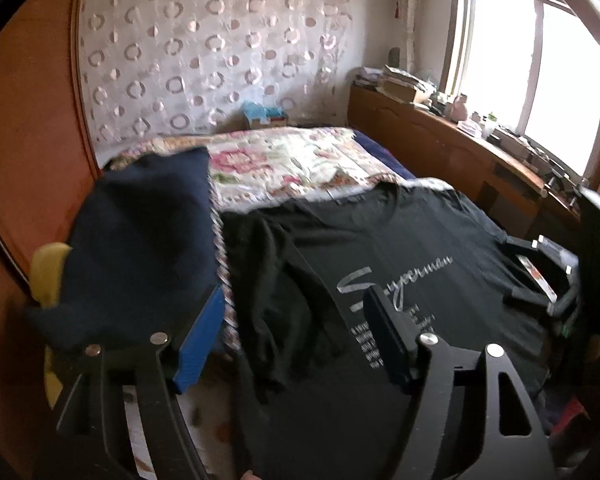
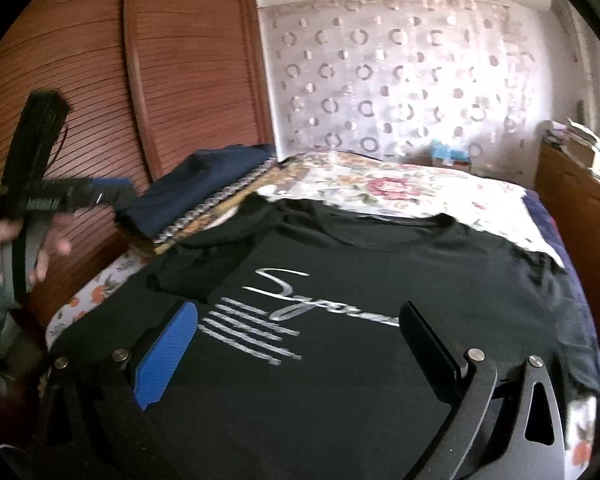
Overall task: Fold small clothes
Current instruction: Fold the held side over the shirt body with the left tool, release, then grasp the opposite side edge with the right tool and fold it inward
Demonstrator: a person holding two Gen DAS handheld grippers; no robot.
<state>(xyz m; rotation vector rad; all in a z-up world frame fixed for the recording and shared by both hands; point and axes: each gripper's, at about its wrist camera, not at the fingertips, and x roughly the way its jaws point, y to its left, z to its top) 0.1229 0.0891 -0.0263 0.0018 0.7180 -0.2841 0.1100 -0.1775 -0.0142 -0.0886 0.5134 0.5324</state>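
Observation:
A black T-shirt (image 1: 400, 240) with silver "Superman" lettering lies face up on the bed; it also shows in the right wrist view (image 2: 380, 280). Its left sleeve (image 1: 268, 280) is folded inward over the body. My left gripper (image 1: 292, 340) is open and empty above the shirt's left side. My right gripper (image 2: 296, 344) is open and empty above the shirt's lower front. The right gripper shows in the left wrist view at the shirt's right edge (image 1: 540, 276). The left gripper shows in the right wrist view, held in a hand at the far left (image 2: 96, 196).
A folded navy garment (image 1: 140, 248) lies at the bed's left edge over a yellow piece (image 1: 48, 272). A floral quilt (image 1: 292, 160) covers the far bed. A wooden louvred door (image 2: 100, 80) stands left. A cluttered wooden shelf (image 1: 480, 140) runs under the window.

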